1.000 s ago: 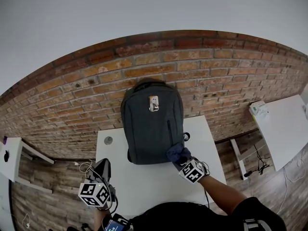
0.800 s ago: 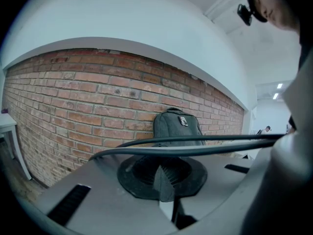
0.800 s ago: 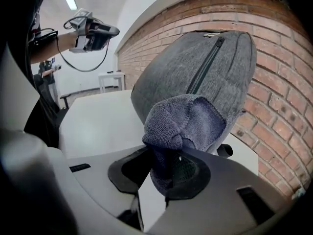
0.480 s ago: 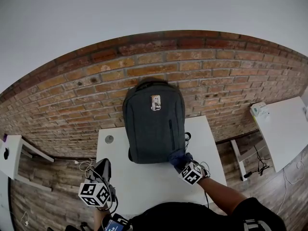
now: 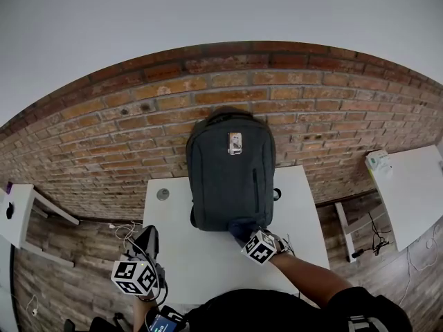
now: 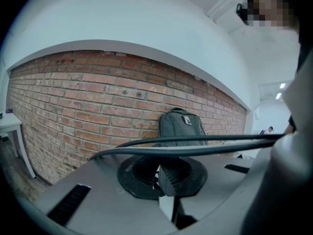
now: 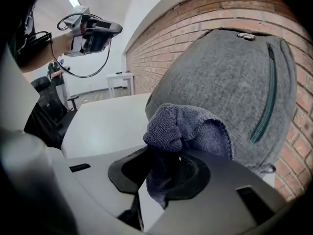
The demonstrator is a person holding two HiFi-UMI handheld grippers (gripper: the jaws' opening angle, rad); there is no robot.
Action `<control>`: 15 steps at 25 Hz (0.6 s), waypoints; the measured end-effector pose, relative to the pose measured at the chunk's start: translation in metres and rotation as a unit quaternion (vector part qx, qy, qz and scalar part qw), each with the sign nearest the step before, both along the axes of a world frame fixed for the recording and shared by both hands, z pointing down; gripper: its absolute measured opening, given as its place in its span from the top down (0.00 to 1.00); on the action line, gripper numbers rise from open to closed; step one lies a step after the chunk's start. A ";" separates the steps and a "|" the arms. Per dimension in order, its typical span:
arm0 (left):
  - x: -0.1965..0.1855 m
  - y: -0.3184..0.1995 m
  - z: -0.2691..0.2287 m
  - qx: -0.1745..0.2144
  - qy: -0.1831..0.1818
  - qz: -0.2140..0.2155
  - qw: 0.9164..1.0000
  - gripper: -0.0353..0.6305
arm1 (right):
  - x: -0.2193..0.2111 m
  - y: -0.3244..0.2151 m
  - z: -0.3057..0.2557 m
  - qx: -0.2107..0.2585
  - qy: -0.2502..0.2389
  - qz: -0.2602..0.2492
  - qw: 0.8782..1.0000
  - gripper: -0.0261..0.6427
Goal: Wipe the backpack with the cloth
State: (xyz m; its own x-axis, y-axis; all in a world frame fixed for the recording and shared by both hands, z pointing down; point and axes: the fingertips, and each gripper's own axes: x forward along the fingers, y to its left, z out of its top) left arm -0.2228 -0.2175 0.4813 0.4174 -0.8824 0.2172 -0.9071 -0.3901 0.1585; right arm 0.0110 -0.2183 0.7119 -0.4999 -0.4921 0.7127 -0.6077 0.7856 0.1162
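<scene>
A dark grey backpack stands upright on the white table, leaning against the brick wall. My right gripper is shut on a blue-grey cloth, which presses on the backpack's bottom edge near the middle. In the right gripper view the bunched cloth rises from the right gripper against the grey fabric of the backpack, beside its teal zip. My left gripper hovers over the table's front left, shut with nothing in it. The left gripper faces the distant backpack.
A round cable hole is in the table's back left corner. A second white table with a small box stands to the right. A white side table stands at the left. Cables lie on the wooden floor.
My right gripper has slid the cloth leftward along the backpack's bottom, from the lower right corner towards the middle. The left gripper has stayed where it was.
</scene>
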 end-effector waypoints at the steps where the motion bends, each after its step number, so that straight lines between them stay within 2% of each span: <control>1: -0.003 0.001 0.001 -0.001 0.000 -0.002 1.000 0.96 | -0.007 -0.002 0.001 -0.002 0.000 -0.001 1.000 0.83; 15: -0.058 0.002 0.004 -0.008 -0.009 -0.016 1.000 0.96 | -0.109 -0.016 -0.001 -0.032 -0.030 -0.005 0.999 0.83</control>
State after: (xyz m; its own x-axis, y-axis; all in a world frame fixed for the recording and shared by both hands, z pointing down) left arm -0.2812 -0.2160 0.4856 0.3842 -0.8917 0.2393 -0.9221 -0.3574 0.1485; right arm -0.0984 -0.2341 0.7111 -0.5479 -0.4408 0.7110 -0.6039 0.7965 0.0285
